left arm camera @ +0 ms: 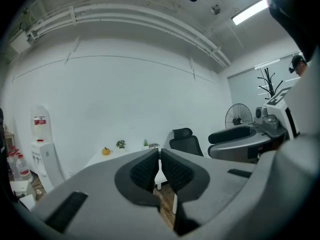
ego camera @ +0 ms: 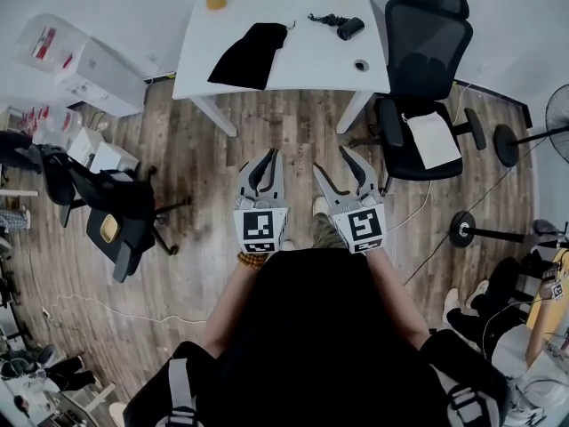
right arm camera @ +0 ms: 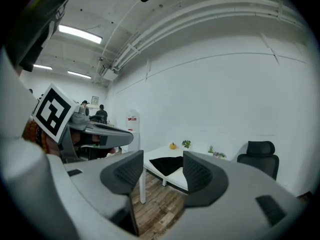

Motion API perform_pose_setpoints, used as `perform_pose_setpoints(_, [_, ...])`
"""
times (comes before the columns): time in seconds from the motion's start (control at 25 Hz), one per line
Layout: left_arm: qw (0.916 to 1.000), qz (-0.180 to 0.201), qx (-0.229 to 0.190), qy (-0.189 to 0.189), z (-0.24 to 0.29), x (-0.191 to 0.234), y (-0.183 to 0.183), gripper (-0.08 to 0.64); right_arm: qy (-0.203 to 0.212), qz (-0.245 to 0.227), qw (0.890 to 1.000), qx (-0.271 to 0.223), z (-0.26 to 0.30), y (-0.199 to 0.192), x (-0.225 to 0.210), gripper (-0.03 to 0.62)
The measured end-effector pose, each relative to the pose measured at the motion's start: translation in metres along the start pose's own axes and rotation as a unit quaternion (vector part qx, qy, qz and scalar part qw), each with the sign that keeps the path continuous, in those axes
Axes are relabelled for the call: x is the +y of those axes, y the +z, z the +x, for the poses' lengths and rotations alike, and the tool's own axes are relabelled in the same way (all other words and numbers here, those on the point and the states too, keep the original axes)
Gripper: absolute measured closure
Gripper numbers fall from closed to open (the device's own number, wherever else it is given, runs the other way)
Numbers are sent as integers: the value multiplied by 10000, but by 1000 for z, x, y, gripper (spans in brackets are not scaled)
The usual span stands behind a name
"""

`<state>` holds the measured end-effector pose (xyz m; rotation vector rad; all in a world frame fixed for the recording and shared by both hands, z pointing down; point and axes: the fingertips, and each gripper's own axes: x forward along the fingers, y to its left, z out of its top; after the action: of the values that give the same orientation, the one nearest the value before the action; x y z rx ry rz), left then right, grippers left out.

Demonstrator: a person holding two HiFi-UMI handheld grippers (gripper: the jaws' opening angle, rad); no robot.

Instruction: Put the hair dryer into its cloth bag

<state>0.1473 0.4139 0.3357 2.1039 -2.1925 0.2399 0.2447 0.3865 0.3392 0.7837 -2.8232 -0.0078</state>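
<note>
The left gripper (ego camera: 269,157) is clenched on nothing, and the right gripper (ego camera: 331,160) is released (nothing between its jaws). The hair dryer (ego camera: 342,26) and black cloth bag (ego camera: 249,54) lie apart on the white table (ego camera: 311,62).

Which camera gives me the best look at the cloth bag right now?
Head view: the bag lies whole on the white table, seen from above. The right gripper view shows only part of it, between its jaws. In the left gripper view it does not show.
</note>
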Motion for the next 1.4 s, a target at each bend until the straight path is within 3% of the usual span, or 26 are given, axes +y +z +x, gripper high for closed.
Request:
perform_pose_setpoints(0.36, [9996,119,238,19,90,-13,2,523,96,194,9995,235,38,-21,-85,322])
perform_pose_setpoints(0.6, [9980,186,566,200,129,-14,-14,522,457,128,9982,358,65,-28,-127,314])
perform_pose_setpoints(0.76, [9960,26,857,263,143,-11,-35,522,444,73,9977,502,84,-43,-155,314])
perform_pose_setpoints(1.0, [9915,-125,1242,373,170,35,-77,520,366,-4,9961,805,121,-49,-165,314])
perform_pose_setpoints(1.2, [9908,-243,1290,324,200,88,-92,520,153,-77,9949,995,167,-51,-170,314])
perform_pose_setpoints(1.4, [9897,-124,1427,45,235,152,-105,520,-74,-95,9946,1032,230,-28,-169,314])
